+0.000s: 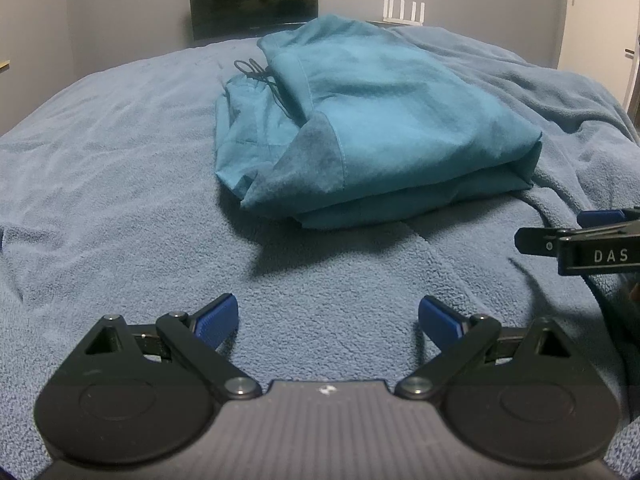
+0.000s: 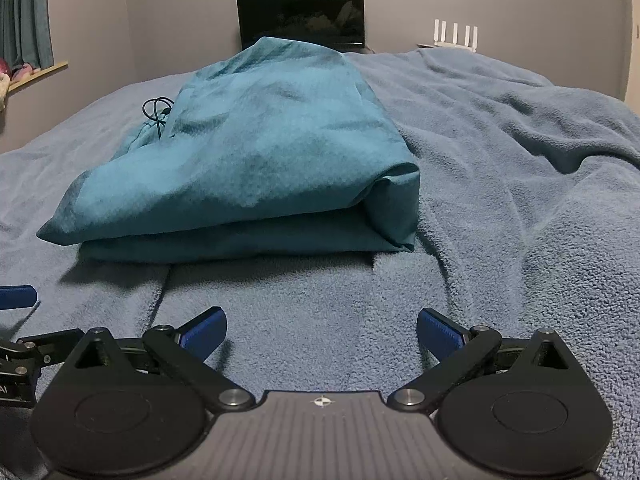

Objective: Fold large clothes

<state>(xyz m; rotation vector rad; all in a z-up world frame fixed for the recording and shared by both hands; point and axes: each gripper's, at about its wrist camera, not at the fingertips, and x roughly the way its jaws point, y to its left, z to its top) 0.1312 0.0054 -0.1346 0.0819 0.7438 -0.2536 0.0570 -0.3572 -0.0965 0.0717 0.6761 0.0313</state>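
A teal garment [image 1: 360,120] lies folded into a thick stack on the blue fleece blanket [image 1: 120,160]; a thin dark drawstring [image 1: 260,74] curls out at its far left. In the right wrist view the same teal garment [image 2: 256,168] sits ahead, its folded edge facing me, with the drawstring [image 2: 158,110] at left. My left gripper [image 1: 328,318] hovers open over bare blanket, short of the stack. My right gripper [image 2: 320,326] is open too, just before the fold. The right gripper's blue-padded fingers [image 1: 600,218] show at the left wrist view's right edge.
The blanket [image 2: 520,160] is rumpled into ridges to the right of the garment. A dark monitor [image 2: 300,12] and a white router [image 2: 456,34] stand beyond the bed against the grey wall. A curtain and window sill [image 2: 36,72] are at far left.
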